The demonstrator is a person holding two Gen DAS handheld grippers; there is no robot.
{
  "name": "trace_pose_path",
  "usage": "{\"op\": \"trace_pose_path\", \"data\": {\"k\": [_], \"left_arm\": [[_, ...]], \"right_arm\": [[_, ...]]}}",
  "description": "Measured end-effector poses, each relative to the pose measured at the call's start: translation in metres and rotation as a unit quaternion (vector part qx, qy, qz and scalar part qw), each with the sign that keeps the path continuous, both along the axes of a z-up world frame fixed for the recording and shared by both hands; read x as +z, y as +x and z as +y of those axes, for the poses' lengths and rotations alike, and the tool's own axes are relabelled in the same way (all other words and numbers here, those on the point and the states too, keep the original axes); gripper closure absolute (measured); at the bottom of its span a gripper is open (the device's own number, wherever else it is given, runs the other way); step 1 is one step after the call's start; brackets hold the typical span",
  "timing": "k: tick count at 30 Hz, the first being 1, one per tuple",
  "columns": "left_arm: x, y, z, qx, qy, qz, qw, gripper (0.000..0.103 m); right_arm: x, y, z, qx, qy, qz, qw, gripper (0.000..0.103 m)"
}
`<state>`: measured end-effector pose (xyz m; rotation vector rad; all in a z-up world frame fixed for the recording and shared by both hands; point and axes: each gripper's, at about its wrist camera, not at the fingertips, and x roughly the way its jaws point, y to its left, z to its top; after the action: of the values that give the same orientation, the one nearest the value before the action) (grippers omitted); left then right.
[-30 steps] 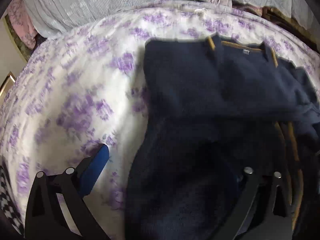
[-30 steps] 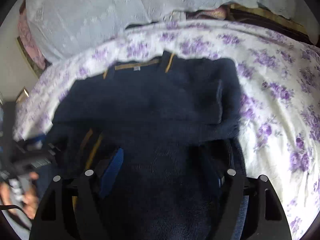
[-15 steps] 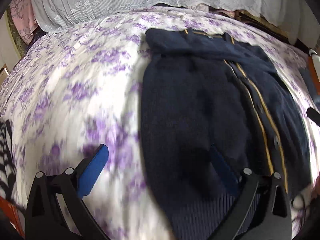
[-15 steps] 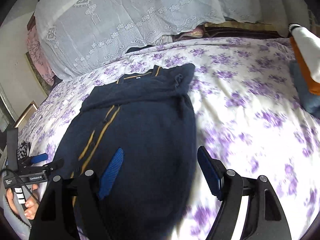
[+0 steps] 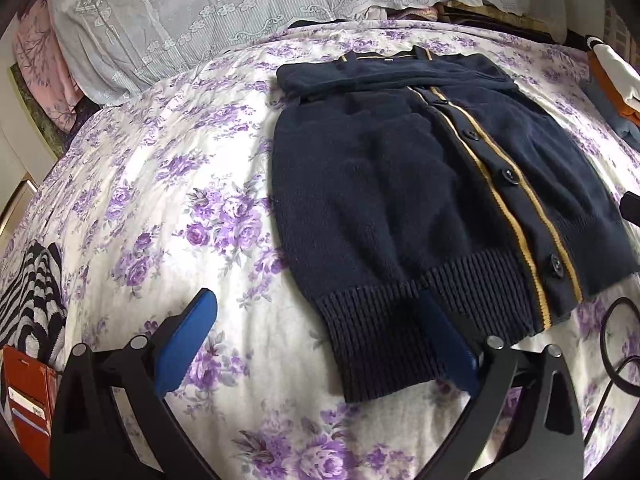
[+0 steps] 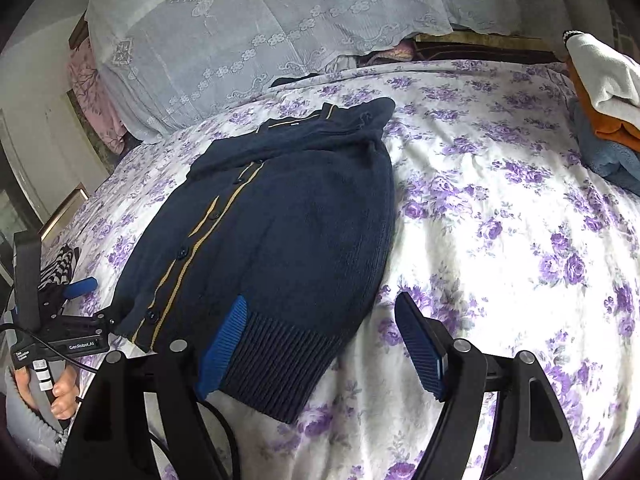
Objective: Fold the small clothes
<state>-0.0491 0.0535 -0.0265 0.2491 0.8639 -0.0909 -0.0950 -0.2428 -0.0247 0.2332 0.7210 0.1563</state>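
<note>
A navy knit cardigan (image 5: 420, 184) with a yellow-trimmed button placket lies flat on the purple floral bedsheet (image 5: 168, 184), sleeves folded across the chest near the collar. It also shows in the right wrist view (image 6: 280, 232). My left gripper (image 5: 320, 344) is open and empty, held just before the ribbed hem's left corner. My right gripper (image 6: 324, 344) is open and empty, held just before the hem's right corner. The left gripper also shows at the left edge of the right wrist view (image 6: 76, 304).
A white lace-covered pile (image 5: 224, 12) lies at the bed's far side. A striped black and white garment (image 5: 32, 292) and a red wallet (image 5: 24, 396) sit at the left. Folded white, orange and blue clothes (image 6: 600, 92) are stacked at the right.
Both grippers have pulled back from over the cardigan towards its hem. The cardigan now lies flat and whole in view; earlier it filled the frames close up.
</note>
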Motion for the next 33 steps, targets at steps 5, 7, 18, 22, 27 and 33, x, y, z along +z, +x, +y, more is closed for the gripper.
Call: {"op": "trace_pose_path", "data": {"k": [5,7,18,22,27,33], "left_arm": [[-0.001,-0.001,0.000,-0.004,-0.003,0.001,1.0000,0.005],[-0.001,-0.001,0.001,-0.006,-0.006,0.002,1.0000,0.005],[-0.005,-0.002,0.006,-0.084,-0.143,0.071,0.9836,0.005],[-0.009,-0.003,0.012,-0.094,-0.176,0.087,0.9760,0.005],[-0.005,-0.005,0.016,-0.068,-0.152,0.067,0.9838,0.005],[-0.008,0.019,0.010,-0.016,-0.046,0.057,0.9972,0.004]], "right_arm": [[-0.003,0.002,-0.002,0.000,0.010,0.010,1.000,0.026],[-0.004,0.002,-0.002,0.001,0.011,0.014,1.000,0.026],[-0.011,-0.001,0.004,0.025,0.028,0.035,0.999,0.026],[-0.013,-0.008,0.002,0.027,0.047,0.039,0.998,0.026],[-0.008,-0.011,-0.003,0.013,0.048,0.027,0.998,0.026],[0.005,0.004,0.037,0.040,-0.089,0.020,0.995,0.026]]}}
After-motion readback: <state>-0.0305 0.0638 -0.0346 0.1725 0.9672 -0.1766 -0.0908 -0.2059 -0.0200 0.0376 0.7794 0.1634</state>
